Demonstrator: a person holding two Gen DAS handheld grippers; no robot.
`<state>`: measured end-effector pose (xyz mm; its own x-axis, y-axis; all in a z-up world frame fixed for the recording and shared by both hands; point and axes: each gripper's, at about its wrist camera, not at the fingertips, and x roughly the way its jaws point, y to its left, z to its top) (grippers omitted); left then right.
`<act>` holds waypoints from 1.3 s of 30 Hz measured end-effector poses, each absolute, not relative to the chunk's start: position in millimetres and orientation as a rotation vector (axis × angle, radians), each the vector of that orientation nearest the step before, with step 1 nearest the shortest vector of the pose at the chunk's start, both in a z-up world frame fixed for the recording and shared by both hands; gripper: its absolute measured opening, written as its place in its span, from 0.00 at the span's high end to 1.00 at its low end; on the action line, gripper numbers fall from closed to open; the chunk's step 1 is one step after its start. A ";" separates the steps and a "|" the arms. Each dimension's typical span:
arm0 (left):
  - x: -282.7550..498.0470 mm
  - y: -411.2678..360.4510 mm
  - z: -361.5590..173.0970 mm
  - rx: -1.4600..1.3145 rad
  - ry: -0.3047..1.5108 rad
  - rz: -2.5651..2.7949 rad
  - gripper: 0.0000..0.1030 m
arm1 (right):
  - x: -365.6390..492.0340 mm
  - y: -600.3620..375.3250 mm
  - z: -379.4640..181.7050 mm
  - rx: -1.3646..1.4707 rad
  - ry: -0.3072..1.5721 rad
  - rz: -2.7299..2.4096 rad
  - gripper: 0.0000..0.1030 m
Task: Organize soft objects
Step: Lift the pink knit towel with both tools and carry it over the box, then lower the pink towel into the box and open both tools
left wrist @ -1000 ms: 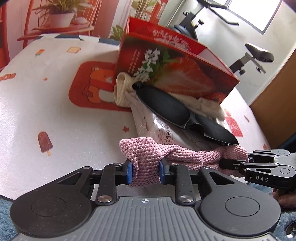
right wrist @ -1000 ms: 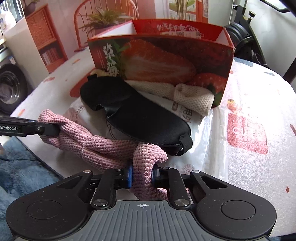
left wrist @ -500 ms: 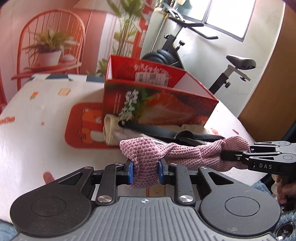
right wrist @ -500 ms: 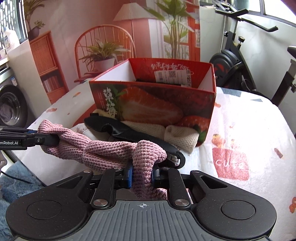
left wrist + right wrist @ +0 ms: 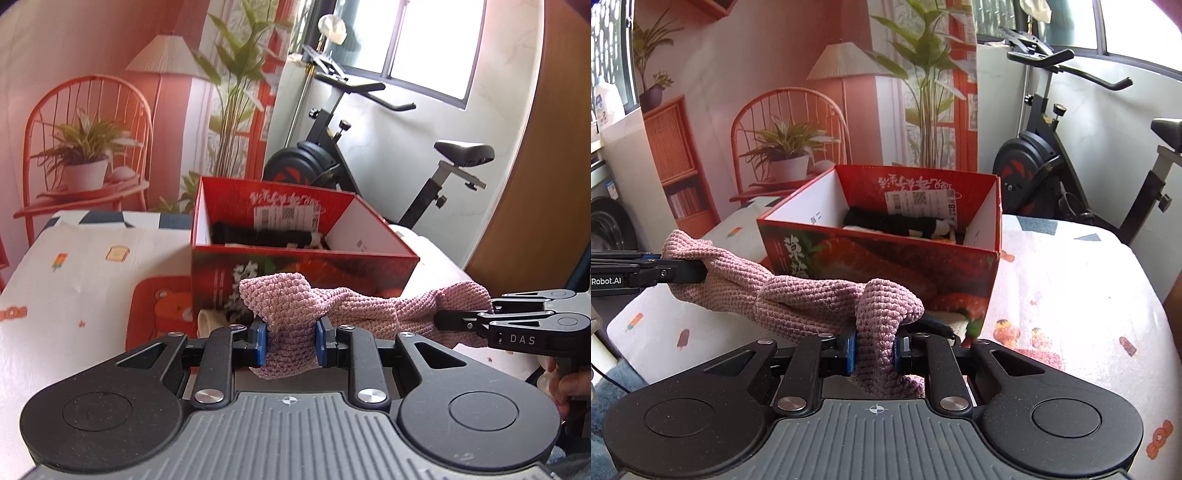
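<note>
A pink knitted cloth [image 5: 354, 314] hangs stretched between both grippers, in front of and about level with the rim of a red strawberry-print box [image 5: 295, 273]. My left gripper [image 5: 290, 341] is shut on one end. My right gripper [image 5: 874, 350] is shut on the other end of the cloth [image 5: 812, 295]. The open box [image 5: 886, 254] holds a black soft item [image 5: 897, 223]. Cream cloth [image 5: 208, 321] and a black item [image 5: 936, 325] lie at the box's foot, mostly hidden.
The box stands on a table with a white printed cover [image 5: 1071, 295] and a red bear mat [image 5: 159, 314]. An exercise bike [image 5: 369, 147] stands behind the table. A blue rug [image 5: 613, 384] lies below the table's near edge.
Both grippers have lifted the pink cloth from the pile on the table up to the level of the box's rim. The box's inside has come into view.
</note>
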<state>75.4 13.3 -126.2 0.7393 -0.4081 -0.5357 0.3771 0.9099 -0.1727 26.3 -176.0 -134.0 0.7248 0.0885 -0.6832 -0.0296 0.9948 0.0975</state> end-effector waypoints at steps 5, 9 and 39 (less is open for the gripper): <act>74.5 9.8 -124.4 -0.047 0.584 -0.442 0.76 | 27.4 -178.1 -131.6 0.083 0.748 0.054 0.85; 76.3 12.3 -126.0 -0.047 0.587 -0.445 0.76 | 26.9 -179.0 -132.9 0.087 0.749 0.052 0.85; 115.8 10.6 -112.4 -0.070 0.574 -0.416 0.77 | 71.6 -188.0 -114.4 0.070 0.706 0.065 0.85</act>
